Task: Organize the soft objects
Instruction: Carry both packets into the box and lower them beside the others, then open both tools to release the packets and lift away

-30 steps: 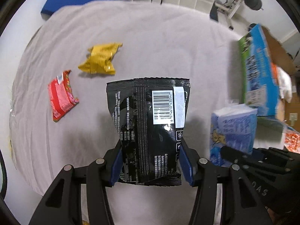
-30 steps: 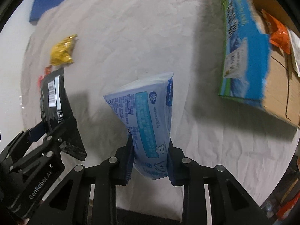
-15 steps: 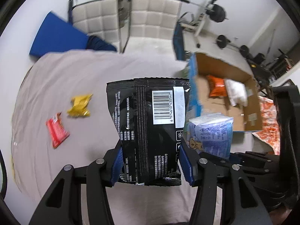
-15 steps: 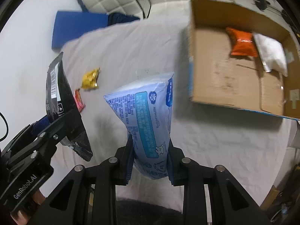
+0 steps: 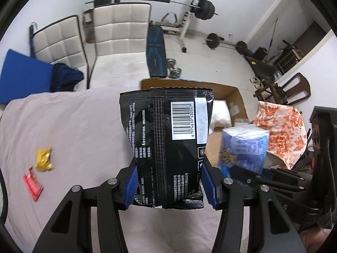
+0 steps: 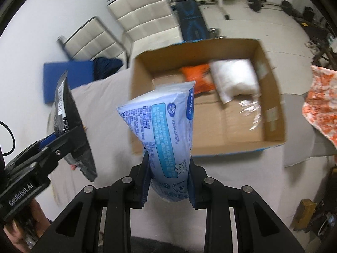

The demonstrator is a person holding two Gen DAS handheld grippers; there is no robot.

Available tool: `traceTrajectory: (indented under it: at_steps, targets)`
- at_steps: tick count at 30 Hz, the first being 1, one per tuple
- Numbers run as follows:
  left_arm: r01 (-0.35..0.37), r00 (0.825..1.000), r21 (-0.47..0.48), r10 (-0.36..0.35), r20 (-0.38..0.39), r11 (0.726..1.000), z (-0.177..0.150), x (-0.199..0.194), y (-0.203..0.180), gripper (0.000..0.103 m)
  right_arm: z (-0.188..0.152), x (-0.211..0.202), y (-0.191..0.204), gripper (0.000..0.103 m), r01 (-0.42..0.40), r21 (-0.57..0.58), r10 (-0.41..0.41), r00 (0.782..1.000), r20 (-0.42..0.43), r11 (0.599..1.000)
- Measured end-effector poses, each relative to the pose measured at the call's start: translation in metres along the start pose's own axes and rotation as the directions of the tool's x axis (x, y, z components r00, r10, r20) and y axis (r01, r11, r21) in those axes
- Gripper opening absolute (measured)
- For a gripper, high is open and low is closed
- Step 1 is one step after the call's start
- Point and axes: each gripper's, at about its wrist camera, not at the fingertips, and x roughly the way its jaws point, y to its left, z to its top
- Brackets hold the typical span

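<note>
Left gripper [image 5: 170,181]: we are holding a black snack bag [image 5: 168,139] upright between the blue pads, barcode side facing the camera, above the cloth-covered table [image 5: 73,126].
Right gripper [image 6: 168,181]: we are clamping a pale blue soft pack [image 6: 166,130] low on its body, so its top is flaring out above the fingers.
Cardboard box [image 6: 271,97]: we are seeing it open on the table beyond the blue pack, with an orange packet [image 6: 198,78] and a white pouch [image 6: 233,78] lying side by side inside.
Table leftovers: we are leaving a yellow wrapper [image 5: 43,158] and a red packet [image 5: 33,183] near each other at the far left, well apart from the box.
Neighbouring tool: in the right view we are seeing the left gripper and its black bag at the left edge.
Background: white padded chairs [image 5: 118,27] and a weight bench [image 5: 155,52] are standing behind the table.
</note>
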Motion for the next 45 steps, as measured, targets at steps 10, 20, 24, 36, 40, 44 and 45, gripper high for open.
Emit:
traceTrajectory:
  at_steps: [10,20,24,36,40,44,45]
  targets:
    - [-0.027,0.998,0.008,0.027,-0.061,1.000,0.048,0.067,-0.027,0.050,0.042,0.004,-0.084,0.031,0.105,0.057,-0.104,0.994,-0.011,0.993]
    - [-0.117,0.983,-0.007,0.115,-0.141,0.993,0.067,0.136,-0.021,0.051,0.070,0.081,-0.127,0.031,0.116,0.076,-0.107,0.987,-0.118,0.990]
    - [-0.169,0.968,0.001,0.166,-0.190,0.986,0.070,0.169,-0.015,0.051,0.077,0.112,-0.136,0.031,0.118,0.071,-0.105,0.982,-0.159,0.991]
    - [-0.205,0.929,0.015,0.199,-0.311,0.979,0.088,0.243,-0.006,0.051,0.088,0.175,-0.151,0.042,0.182,0.018,-0.172,0.954,-0.247,0.983]
    - [-0.218,0.919,0.034,0.217,-0.330,0.975,0.091,0.257,-0.007,0.053,0.089,0.187,-0.152,0.049,0.210,-0.005,-0.203,0.941,-0.270,0.978]
    - [-0.240,0.906,0.048,0.242,-0.347,0.970,0.091,0.264,-0.007,0.053,0.092,0.191,-0.150,0.057,0.238,-0.028,-0.237,0.934,-0.269,0.971]
    - [-0.244,0.901,0.050,0.245,-0.358,0.969,0.092,0.266,-0.008,0.053,0.092,0.192,-0.150,0.060,0.237,-0.029,-0.236,0.933,-0.272,0.971]
